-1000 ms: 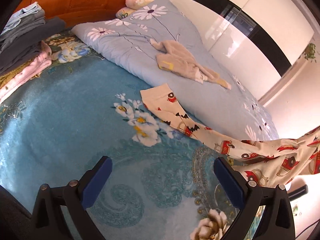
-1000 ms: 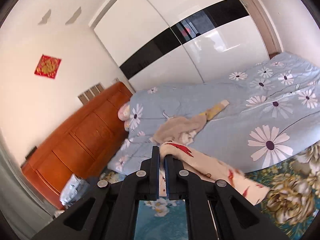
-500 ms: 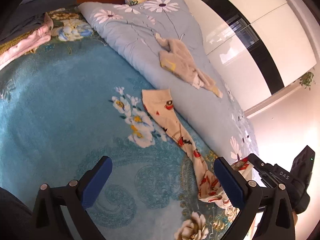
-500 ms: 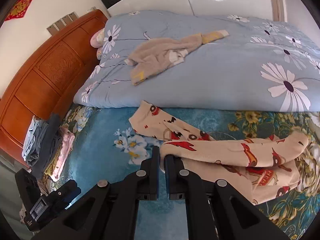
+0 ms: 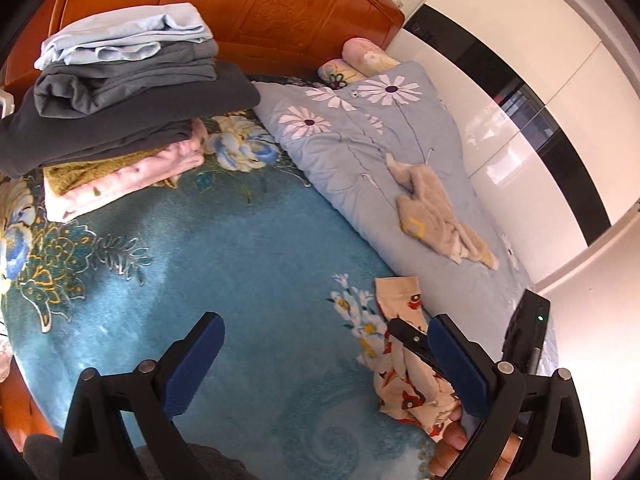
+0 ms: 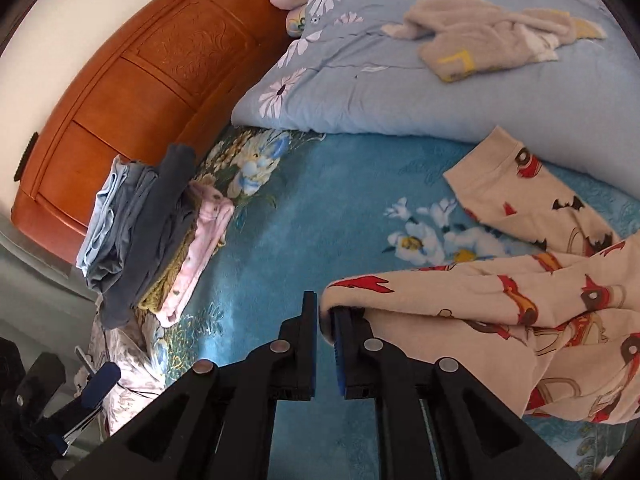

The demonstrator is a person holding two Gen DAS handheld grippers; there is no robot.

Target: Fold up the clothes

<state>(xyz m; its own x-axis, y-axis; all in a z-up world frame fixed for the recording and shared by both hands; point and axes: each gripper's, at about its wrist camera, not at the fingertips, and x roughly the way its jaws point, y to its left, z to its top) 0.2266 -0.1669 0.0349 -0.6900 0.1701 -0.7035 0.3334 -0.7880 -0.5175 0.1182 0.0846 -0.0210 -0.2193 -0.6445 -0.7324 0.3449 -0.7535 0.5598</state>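
At the far left of your view sat the stack of folded clothes [image 5: 120, 92], pale blue on top, then grey, dark grey, mustard and pink, piled against the carved wooden headboard [image 5: 280, 16] on the blue floral blanket [image 5: 240, 272]. Your left gripper [image 5: 324, 364] hung over that blanket with its jaws spread wide and nothing between them. Further right lay the daisy-print duvet [image 5: 360, 140], with a beige fleece garment [image 5: 436, 216] crumpled on top of it. Just beside the duvet's near edge, the cream pyjama pants printed with red cars [image 6: 540, 300] were spread across the blanket, one cuff flat towards the duvet and the rest bunched and folded over itself. Your right gripper [image 6: 326, 320] had its jaws closed narrow on an edge of those pants, the cloth draping off to its right. In the left wrist view the right gripper [image 5: 412, 340] showed at the pants [image 5: 404, 360], just behind your left tool's right finger.
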